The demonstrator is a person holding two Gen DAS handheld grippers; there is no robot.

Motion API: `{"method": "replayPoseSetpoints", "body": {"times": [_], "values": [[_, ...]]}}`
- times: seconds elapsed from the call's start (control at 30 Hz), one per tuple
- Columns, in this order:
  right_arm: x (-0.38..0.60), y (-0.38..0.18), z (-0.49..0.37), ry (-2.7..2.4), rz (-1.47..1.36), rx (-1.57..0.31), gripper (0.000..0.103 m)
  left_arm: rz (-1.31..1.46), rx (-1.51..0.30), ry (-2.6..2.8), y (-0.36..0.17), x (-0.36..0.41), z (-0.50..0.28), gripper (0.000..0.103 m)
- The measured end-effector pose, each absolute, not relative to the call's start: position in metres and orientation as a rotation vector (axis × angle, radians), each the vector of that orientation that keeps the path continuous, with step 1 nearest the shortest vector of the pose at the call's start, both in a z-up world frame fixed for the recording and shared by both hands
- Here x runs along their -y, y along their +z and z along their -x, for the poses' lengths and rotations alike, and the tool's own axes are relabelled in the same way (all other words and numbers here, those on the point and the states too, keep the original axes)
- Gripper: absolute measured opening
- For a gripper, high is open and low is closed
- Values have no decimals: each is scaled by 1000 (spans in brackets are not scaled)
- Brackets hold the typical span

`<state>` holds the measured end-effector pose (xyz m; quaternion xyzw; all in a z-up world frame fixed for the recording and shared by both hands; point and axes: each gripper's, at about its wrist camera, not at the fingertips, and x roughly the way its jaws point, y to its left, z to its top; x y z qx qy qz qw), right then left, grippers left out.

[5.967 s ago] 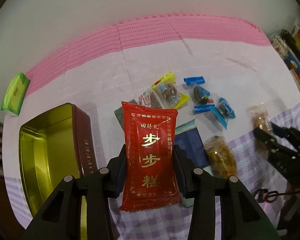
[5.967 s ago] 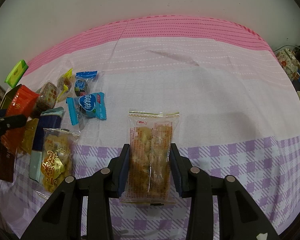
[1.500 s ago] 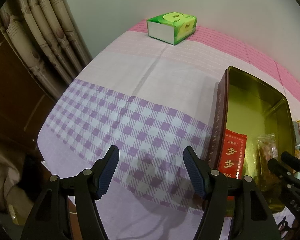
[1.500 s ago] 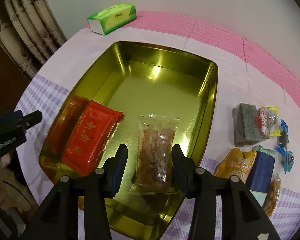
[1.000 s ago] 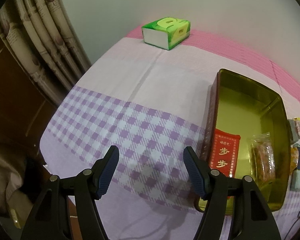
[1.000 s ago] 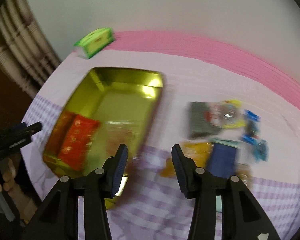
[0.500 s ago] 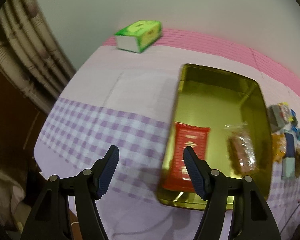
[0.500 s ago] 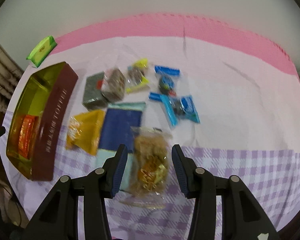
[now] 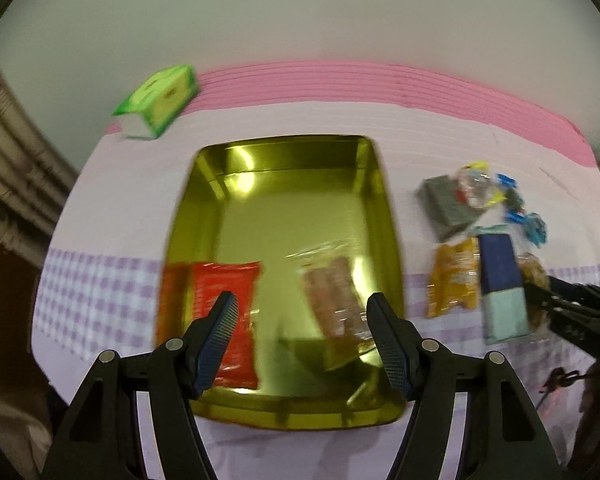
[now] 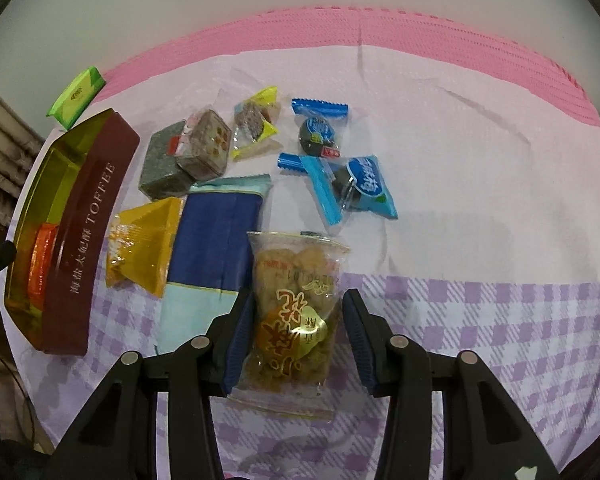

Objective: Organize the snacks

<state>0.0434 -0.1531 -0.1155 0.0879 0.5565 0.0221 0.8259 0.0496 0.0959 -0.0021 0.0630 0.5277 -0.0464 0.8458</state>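
A gold tin (image 9: 388, 216) lies below my left gripper (image 9: 301, 304), which is open with nothing between its fingers. Inside the tin are a red packet (image 9: 224, 292) at the left and a clear packet of brown biscuits (image 9: 336, 296) at the right. In the right wrist view my right gripper (image 10: 298, 300) straddles a clear packet of golden fried snack (image 10: 296, 264) that lies on the cloth. Its jaws are closing: the left pad is at the packet's edge and a thin gap shows at the right pad. The tin's brown wall (image 10: 88, 232) stands to the left.
Loose snacks lie right of the tin: a navy and teal packet (image 10: 212, 240), a yellow packet (image 10: 144, 240), a grey block (image 10: 162, 164), several blue candies (image 10: 320, 132). A green tissue box (image 9: 160, 100) sits at the back left. Curtains hang at the far left.
My left gripper has swung right and now hangs over the tin. My right gripper left the tin, came down around the fried snack packet, and its jaws have narrowed.
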Motion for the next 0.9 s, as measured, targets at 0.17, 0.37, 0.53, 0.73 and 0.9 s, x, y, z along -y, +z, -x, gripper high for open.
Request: {"method": "replayPoseSetpoints", "body": {"times": [0.17,0.37,0.53,0.73,0.9], "values": [[162,-115,-40,36,-159,-1157,38,-167,-1124,-170,-3,-60,-54,67],[185,-115,-39,-16,-172,-1137,37,-190,-1143,-247,-9,-22,-59,67],[210,-115,-36,-65,-199,-1128,37,-171,-1196,-280,-24,-2,-69,67],[228,-116,-30,-77,-228,-1119,37,-176,-1225,-289,-34,15,-78,65],[225,-117,-28,-81,-218,-1110,38,-158,-1260,-283,-44,18,-84,56]]}}
